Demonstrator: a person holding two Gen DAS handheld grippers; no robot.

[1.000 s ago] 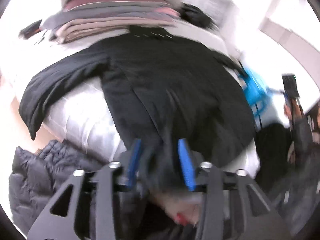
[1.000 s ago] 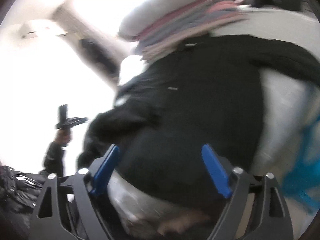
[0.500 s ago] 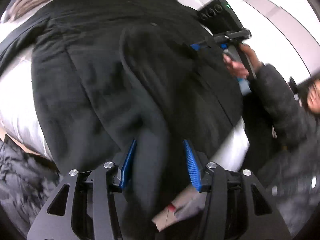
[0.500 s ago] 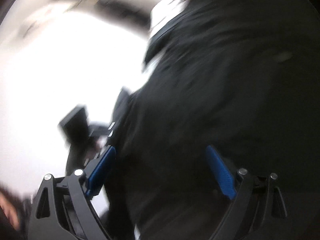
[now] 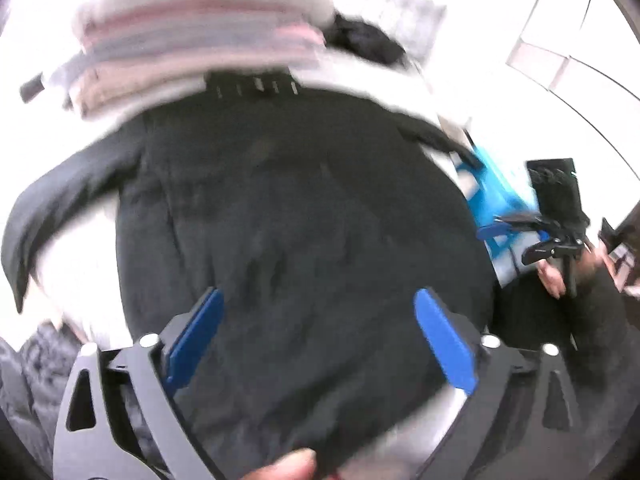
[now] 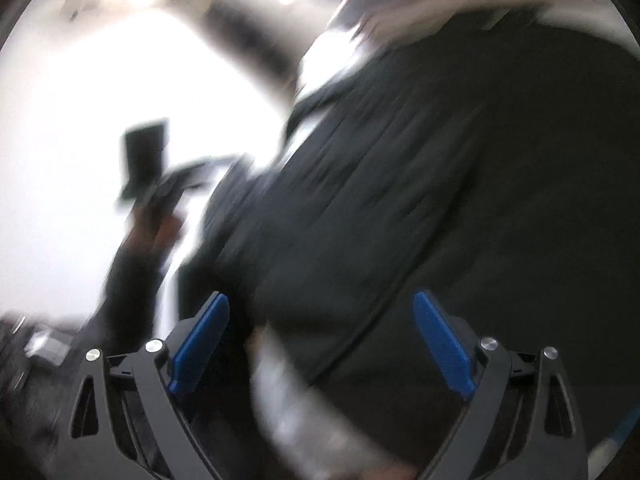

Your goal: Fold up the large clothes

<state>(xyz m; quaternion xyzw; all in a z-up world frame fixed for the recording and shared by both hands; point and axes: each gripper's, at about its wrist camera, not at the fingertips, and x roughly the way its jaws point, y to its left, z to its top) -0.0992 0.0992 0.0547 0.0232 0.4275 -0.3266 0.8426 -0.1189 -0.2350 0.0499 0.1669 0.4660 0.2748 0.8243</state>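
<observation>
Heavily motion-blurred in both fisheye views, with blown-out white glare behind and left of the black garment (image 5: 304, 216), dark vignetted corners, curved edges, and folds barely readable in the underexposed cloth.

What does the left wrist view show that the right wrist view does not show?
Only the left wrist view shows the blue chair, the dark quilted jacket and one sleeve spread out. Only the right wrist view shows the left gripper from outside. Both show the black coat, the stack of folded clothes and open blue fingers.
</observation>
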